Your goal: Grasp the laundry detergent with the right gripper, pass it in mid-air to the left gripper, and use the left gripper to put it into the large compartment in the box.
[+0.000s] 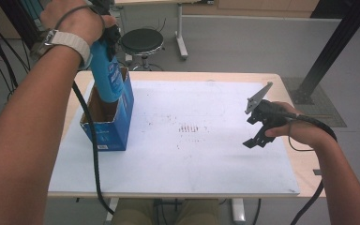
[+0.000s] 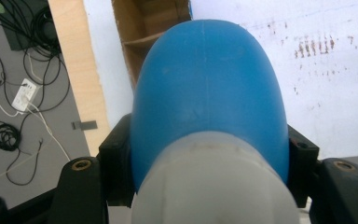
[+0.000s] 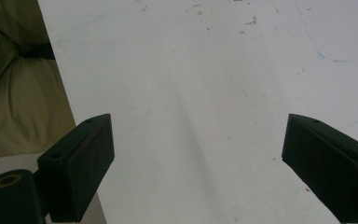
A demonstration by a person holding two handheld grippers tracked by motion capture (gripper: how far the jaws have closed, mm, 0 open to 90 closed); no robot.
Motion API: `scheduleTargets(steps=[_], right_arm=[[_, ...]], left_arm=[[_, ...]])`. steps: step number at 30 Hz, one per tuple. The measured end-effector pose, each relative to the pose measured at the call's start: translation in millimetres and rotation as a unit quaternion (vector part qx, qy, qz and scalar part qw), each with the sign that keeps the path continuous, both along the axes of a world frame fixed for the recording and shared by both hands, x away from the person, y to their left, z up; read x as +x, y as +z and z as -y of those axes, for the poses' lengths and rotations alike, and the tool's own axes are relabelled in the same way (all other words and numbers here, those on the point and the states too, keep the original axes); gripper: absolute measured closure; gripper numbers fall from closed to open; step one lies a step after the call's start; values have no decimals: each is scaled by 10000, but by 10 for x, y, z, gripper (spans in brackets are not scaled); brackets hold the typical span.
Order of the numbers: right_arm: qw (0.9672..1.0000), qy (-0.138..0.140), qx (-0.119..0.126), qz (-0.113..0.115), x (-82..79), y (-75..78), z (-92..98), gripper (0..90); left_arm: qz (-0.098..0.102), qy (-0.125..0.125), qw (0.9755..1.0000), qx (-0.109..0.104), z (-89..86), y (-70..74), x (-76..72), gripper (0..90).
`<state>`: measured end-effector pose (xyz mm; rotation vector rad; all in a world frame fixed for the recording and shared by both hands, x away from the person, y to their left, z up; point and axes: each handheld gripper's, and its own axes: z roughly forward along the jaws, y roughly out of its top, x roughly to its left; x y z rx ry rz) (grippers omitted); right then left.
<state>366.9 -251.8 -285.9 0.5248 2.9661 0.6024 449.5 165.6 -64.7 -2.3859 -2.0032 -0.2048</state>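
We hold the blue bottle [image 1: 107, 75] in our left gripper [image 2: 209, 163], whose jaws pinch it on both sides just below its grey cap, and we carry it bottom-first over the open blue box [image 1: 124, 112] at the left of the table [image 1: 281, 82]. In the high view the bottle's lower end sits at the box's mouth, partly past the rim, so we judge the pick-up done and the lowering underway; seating it fully and letting go remain. Our right gripper [image 1: 258, 127] hangs above the white sheet [image 1: 206, 159] at the right, jaws spread wide with nothing between them.
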Motion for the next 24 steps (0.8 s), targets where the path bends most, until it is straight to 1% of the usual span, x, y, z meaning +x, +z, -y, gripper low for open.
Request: scheduleTargets(steps=[5,9,11,15,17,18,24], right_arm=[[10000,-16,7,-3,16,-19,-5,91],[10000,-8,14,-21,28,-36,-5,91],[10000,-33,6,-17,37,-43,-4,91],[10000,-22,17,-35,47,-59,-8,91],[10000,-28,6,-48,49,-65,-8,91],[10000,-43,-4,-49,51,-67,-6,91],[10000,-54,-2,-51,50,-70,-2,91]], left_arm=[[17,89,10000,12,-56,-34,34,373],[41,152,9999,15,-99,-89,60,373],[-8,177,9998,34,-117,-126,78,373],[-28,208,9997,92,-146,-189,102,373],[-69,226,9997,117,-163,-213,111,373],[-39,241,9996,114,-172,-216,113,373],[-33,268,9995,171,-210,-251,123,373]])
